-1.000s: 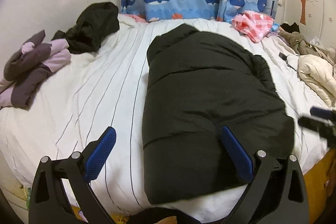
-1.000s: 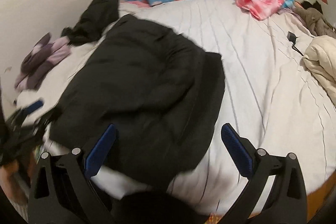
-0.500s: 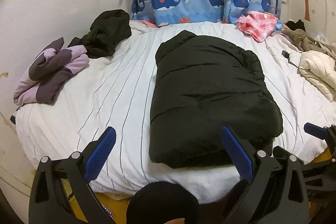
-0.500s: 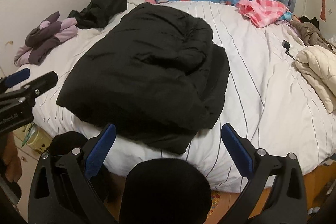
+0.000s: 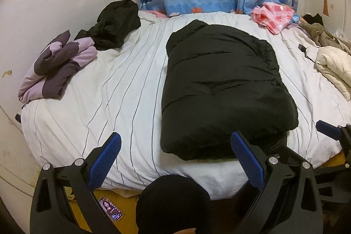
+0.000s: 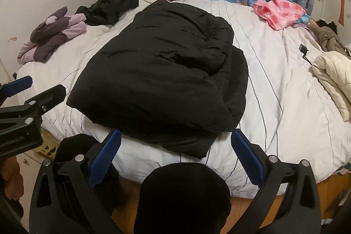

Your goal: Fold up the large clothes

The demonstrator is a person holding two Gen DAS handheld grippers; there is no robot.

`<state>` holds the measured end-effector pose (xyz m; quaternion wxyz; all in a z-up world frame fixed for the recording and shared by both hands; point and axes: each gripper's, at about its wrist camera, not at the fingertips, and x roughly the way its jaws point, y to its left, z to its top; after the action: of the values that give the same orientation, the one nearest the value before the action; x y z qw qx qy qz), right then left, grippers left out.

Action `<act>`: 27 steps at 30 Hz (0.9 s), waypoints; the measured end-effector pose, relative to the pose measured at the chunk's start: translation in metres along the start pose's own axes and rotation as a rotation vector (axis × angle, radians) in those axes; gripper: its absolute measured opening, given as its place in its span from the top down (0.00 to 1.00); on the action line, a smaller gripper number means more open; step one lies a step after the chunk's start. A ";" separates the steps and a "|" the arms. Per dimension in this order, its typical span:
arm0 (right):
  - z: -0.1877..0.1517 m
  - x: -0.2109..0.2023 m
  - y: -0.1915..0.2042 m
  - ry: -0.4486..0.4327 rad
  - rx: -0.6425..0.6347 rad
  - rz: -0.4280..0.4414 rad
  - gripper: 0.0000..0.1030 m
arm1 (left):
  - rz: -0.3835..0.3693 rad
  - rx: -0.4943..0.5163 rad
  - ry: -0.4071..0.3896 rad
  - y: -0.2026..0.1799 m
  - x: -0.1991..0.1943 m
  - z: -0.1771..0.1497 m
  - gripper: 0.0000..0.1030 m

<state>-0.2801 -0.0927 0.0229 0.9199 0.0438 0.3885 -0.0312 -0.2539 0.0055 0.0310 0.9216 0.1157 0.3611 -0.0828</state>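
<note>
A black puffer jacket [image 5: 221,89] lies folded into a thick oblong bundle on the striped white bed [image 5: 122,89], its near end close to the bed's front edge. The same folded jacket [image 6: 162,71] fills the middle of the right wrist view. My left gripper [image 5: 175,159] hangs open off the bed's front edge, below and left of the jacket's near end, holding nothing. My right gripper [image 6: 175,155] is open too, in front of the jacket's near corner, empty. Each gripper shows at the side of the other's view.
A purple garment [image 5: 54,65] and a crumpled black garment [image 5: 114,23] lie at the bed's left. Pink checked cloth [image 5: 274,14] sits at the back, a cream jacket [image 5: 333,67] and a charger [image 5: 302,48] at right. A phone [image 5: 110,211] lies on the wooden floor.
Both grippers have drawn back from the jacket toward the bed's front edge and off it; the folded jacket stays put. The floor and phone have come into view.
</note>
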 end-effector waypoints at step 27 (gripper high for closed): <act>0.008 0.011 0.028 0.005 -0.050 -0.005 0.06 | -0.015 -0.042 0.053 0.009 0.011 -0.004 0.07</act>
<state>-0.2643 -0.0655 0.0222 0.9196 0.0199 0.3917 -0.0237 -0.2468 0.0148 0.0220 0.9132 0.0958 0.3881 -0.0792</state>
